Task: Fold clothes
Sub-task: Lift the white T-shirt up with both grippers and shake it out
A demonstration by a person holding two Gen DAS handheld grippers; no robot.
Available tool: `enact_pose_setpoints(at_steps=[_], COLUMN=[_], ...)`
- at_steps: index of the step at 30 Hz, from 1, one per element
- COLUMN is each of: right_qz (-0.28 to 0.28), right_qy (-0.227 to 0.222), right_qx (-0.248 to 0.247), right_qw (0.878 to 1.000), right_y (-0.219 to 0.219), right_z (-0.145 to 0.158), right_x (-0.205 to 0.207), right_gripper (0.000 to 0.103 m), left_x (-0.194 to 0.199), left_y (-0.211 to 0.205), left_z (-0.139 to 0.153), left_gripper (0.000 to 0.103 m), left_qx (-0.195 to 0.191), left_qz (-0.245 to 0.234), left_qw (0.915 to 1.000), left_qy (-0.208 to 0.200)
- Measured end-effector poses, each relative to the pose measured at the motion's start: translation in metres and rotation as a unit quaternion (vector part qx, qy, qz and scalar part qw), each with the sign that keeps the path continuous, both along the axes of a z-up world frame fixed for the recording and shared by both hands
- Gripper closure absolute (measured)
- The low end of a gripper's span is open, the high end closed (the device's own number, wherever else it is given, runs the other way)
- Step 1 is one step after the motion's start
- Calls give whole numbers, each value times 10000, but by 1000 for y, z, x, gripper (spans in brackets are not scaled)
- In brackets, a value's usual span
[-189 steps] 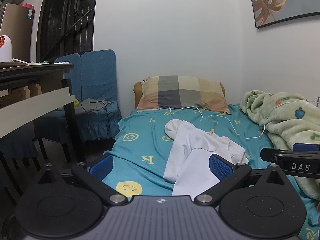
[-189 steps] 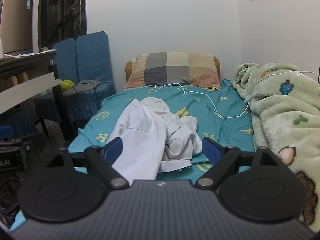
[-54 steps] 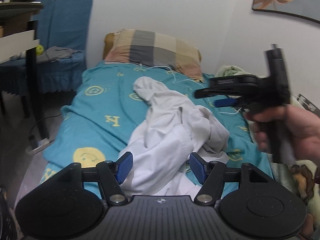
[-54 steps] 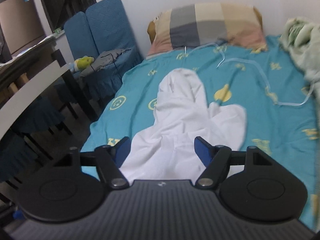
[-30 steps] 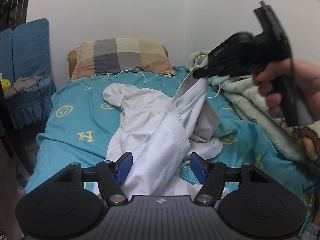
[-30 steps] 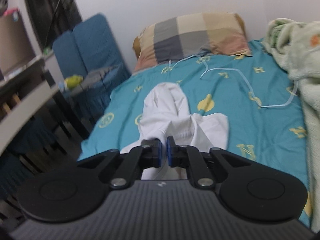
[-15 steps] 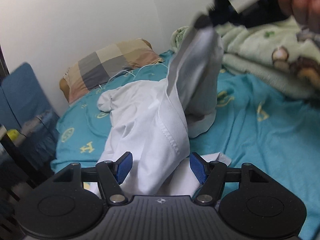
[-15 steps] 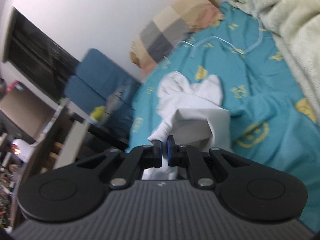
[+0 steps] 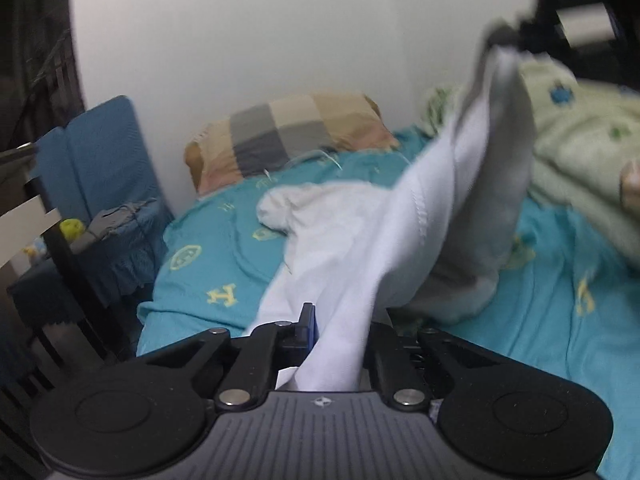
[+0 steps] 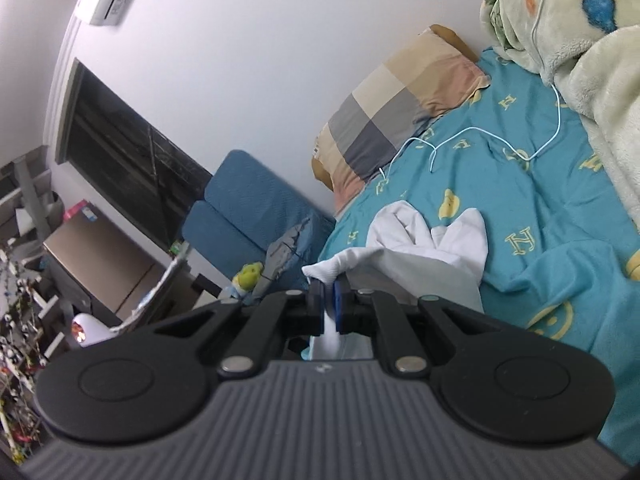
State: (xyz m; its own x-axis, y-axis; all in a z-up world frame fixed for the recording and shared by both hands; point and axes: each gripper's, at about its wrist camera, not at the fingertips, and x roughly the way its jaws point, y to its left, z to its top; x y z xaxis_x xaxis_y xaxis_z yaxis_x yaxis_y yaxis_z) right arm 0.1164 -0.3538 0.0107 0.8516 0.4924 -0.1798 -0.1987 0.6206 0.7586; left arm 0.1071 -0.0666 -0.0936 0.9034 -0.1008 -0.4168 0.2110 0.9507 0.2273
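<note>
A white garment (image 9: 360,236) lies partly on the teal bed sheet (image 9: 208,256) and is stretched up between both grippers. My left gripper (image 9: 340,336) is shut on its lower end, cloth bunched between the jaws. My right gripper (image 10: 328,304) is shut on another part of the white garment (image 10: 420,248) and holds it high; it shows blurred at the upper right of the left wrist view (image 9: 516,40). The rest of the garment lies crumpled on the sheet (image 10: 560,200).
A checked pillow (image 9: 288,136) lies at the head of the bed with a white cable (image 10: 480,136) in front. A green fleece blanket (image 9: 580,152) is heaped on the right. Blue chairs (image 9: 100,160) and a dark desk (image 9: 24,216) stand left of the bed.
My left gripper has shut on the garment's lower end. My right gripper has lifted its held part higher and to the right, pulling the cloth taut.
</note>
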Motion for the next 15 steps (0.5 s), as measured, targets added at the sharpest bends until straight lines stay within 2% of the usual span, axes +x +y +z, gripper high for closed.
enact_pose_setpoints(at_steps=[3, 7, 11, 15], right_qz=[-111, -193, -258, -344], right_qy=[-131, -633, -1283, -1847], right_qx=[-102, -298, -482, -680], right_qw=[9998, 9974, 9902, 9798], right_y=[-3, 4, 18, 27], right_z=[0, 22, 75, 149], right_x=[1, -14, -40, -76], right_gripper=[95, 95, 95, 96], left_x=[-13, -36, -60, -90], left_y=[17, 36, 53, 72], left_z=[31, 78, 142, 219], left_gripper=[97, 97, 98, 98], left_qx=[-653, -1238, -1597, -1868], left_qz=[215, 350, 316, 204], left_qw=[9968, 9868, 9762, 9627], left_qy=[-420, -979, -1430, -1949])
